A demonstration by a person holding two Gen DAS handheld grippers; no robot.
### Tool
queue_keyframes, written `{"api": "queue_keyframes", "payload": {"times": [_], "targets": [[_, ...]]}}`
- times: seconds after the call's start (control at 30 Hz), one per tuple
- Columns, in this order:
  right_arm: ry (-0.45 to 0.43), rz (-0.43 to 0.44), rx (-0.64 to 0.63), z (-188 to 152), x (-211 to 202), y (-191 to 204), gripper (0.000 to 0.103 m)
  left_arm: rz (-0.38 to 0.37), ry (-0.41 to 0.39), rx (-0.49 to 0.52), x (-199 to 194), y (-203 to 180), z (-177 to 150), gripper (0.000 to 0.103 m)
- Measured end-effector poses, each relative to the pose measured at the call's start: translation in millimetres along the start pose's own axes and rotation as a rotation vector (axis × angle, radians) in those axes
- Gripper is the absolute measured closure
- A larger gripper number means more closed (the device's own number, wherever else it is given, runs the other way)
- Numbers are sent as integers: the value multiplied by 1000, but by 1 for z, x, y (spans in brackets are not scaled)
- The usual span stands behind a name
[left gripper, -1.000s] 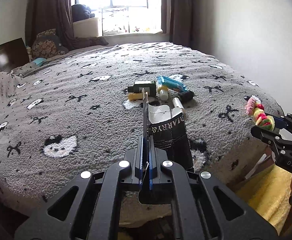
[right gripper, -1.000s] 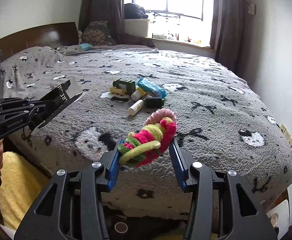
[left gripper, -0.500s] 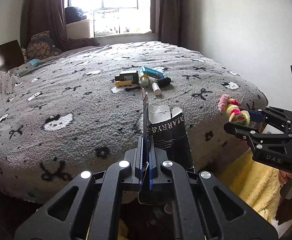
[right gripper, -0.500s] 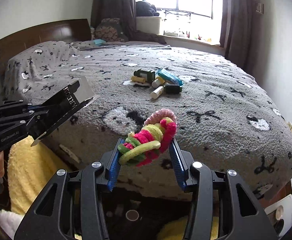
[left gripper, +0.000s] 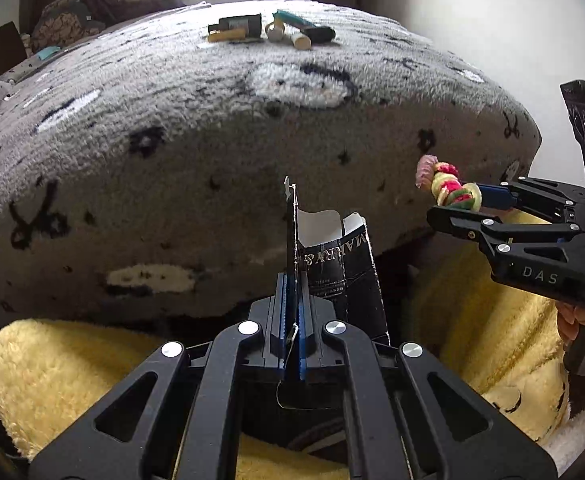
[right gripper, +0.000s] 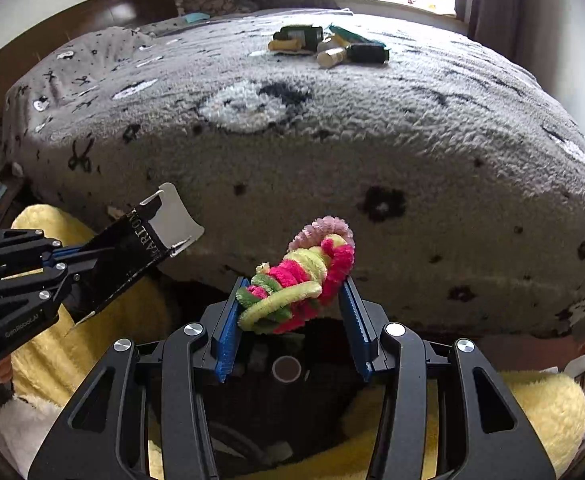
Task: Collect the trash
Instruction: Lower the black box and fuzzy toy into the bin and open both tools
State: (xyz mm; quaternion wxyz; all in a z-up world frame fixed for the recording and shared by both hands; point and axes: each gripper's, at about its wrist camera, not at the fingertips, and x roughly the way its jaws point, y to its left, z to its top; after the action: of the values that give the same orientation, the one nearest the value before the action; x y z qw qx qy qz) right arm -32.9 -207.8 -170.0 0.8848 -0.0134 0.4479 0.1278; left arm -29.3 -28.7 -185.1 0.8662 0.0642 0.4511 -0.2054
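A grey patterned bed [right gripper: 372,128] carries a cluster of bottles and tubes [right gripper: 328,44] on top. Before its edge, the left tool [left gripper: 291,280] pinches a flattened black carton [left gripper: 344,268]; the right tool [right gripper: 290,300] clamps a fuzzy pipe-cleaner bundle [right gripper: 304,276].

My left tongs pinch a flattened black carton [left gripper: 340,268] with white lettering and a torn white top by its edge, my right ones hold a fuzzy pink, yellow and green bundle [right gripper: 298,284], and small bottles and wrappers [right gripper: 328,44] lie clustered on the bed.
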Motion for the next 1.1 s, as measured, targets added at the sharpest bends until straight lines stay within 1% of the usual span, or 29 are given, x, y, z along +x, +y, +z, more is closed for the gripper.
{"api": "queue_keyframes", "payload": {"times": [0.13, 0.3, 0.47, 0.67, 0.8, 1.0, 1.07, 1.1], "targets": [[56, 16, 13, -10, 18, 0, 56, -10, 68, -8, 22, 2, -13, 100], [127, 46, 46, -23, 37, -2, 56, -15, 124, -14, 40, 8, -23, 100], [198, 77, 77, -33, 53, -6, 56, -13, 207, -19, 63, 13, -35, 100], [286, 114, 97, -48, 75, -9, 56, -42, 305, -26, 89, 15, -46, 100], [311, 134, 83, -52, 81, -5, 56, -64, 360, -9, 104, 11, -51, 99], [321, 152, 90, -47, 91, -4, 53, -80, 385, -9, 115, 11, -47, 98], [325, 154, 92, -46, 95, -5, 52, -81, 391, -10, 117, 9, -47, 90], [324, 154, 90, -45, 95, -6, 49, -85, 392, -11, 117, 8, -46, 78]]}}
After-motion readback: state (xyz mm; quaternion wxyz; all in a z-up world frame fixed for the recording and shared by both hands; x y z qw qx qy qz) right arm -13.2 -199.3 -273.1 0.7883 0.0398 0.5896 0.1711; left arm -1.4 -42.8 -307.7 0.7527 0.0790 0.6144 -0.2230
